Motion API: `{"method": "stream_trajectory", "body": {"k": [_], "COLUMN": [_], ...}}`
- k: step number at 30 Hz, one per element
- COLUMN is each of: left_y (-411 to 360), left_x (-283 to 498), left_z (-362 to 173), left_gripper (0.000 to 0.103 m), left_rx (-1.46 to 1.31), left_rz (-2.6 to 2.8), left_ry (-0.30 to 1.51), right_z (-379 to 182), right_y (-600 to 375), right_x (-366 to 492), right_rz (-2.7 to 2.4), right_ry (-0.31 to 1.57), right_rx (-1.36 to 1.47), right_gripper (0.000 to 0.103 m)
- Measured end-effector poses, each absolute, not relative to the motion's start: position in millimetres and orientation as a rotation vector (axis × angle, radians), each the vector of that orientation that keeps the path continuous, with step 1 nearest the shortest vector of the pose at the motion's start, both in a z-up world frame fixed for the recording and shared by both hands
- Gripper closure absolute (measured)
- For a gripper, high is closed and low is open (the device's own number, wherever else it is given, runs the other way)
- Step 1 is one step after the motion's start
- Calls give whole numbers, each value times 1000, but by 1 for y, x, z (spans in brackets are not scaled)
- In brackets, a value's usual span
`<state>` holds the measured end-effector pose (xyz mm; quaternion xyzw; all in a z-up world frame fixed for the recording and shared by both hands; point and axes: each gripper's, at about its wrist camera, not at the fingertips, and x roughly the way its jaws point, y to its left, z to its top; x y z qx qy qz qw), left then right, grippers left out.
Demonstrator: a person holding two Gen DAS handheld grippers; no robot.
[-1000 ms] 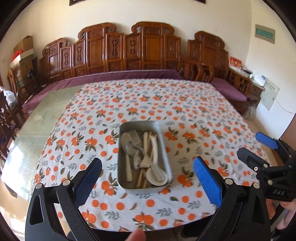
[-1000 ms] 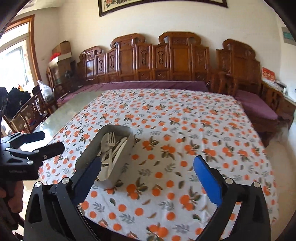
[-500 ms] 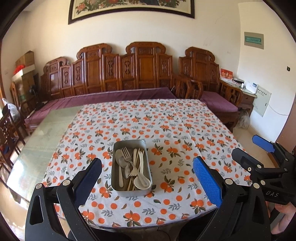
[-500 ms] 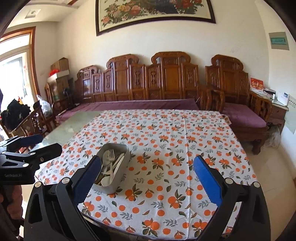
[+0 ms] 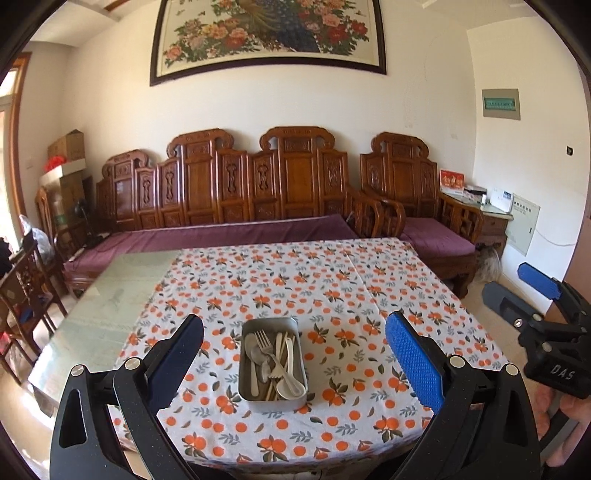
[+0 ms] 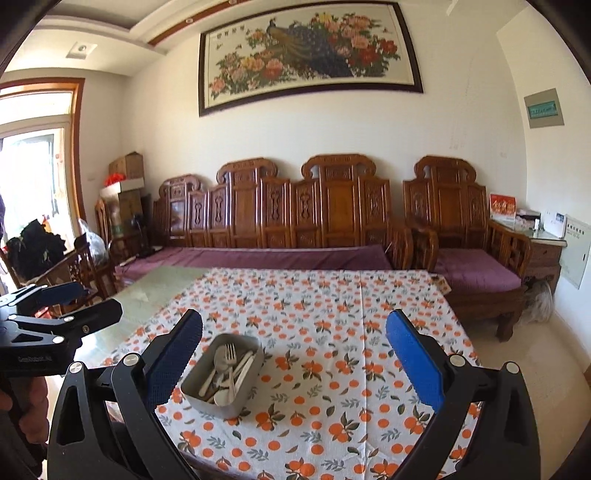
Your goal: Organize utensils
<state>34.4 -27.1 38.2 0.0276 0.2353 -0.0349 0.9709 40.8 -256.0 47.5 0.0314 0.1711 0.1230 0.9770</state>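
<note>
A metal tray (image 5: 272, 363) sits near the front edge of the table (image 5: 122, 295), on the orange-print cloth (image 5: 332, 295). It holds a jumbled heap of utensils: a fork (image 5: 266, 345), a grey spoon (image 5: 251, 341), a white ladle-type spoon (image 5: 291, 386) and pale sticks that may be chopsticks (image 5: 281, 347). The rest of the cloth is bare; its left side leaves the glass tabletop uncovered.

The left gripper (image 5: 293, 363) hangs above the near table edge with jaws spread wide and nothing between them; the tray lies in line with the gap, farther on. The right gripper (image 6: 293, 363) is likewise released and empty, held to the right of the tray, which appears by its left finger (image 6: 173, 360).

A carved wooden bench (image 5: 255, 192) with purple cushions stands behind the table, under a framed floral painting (image 5: 269, 33).
</note>
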Motion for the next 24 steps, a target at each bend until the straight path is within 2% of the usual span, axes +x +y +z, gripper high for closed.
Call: {"method": "stream_trajectory", "body": {"k": [24], "left_y": [-22], "left_x": [27], "left_z": [41], "left_gripper": [8], "left_rx": [43], "left_rz": [-59], "left_ry": [456], "right_z": [54], "right_y": [-251], "right_x": [35], "right_rz": [224], "right_ry": [327], "right_rx": [50], "right_gripper": [3]}}
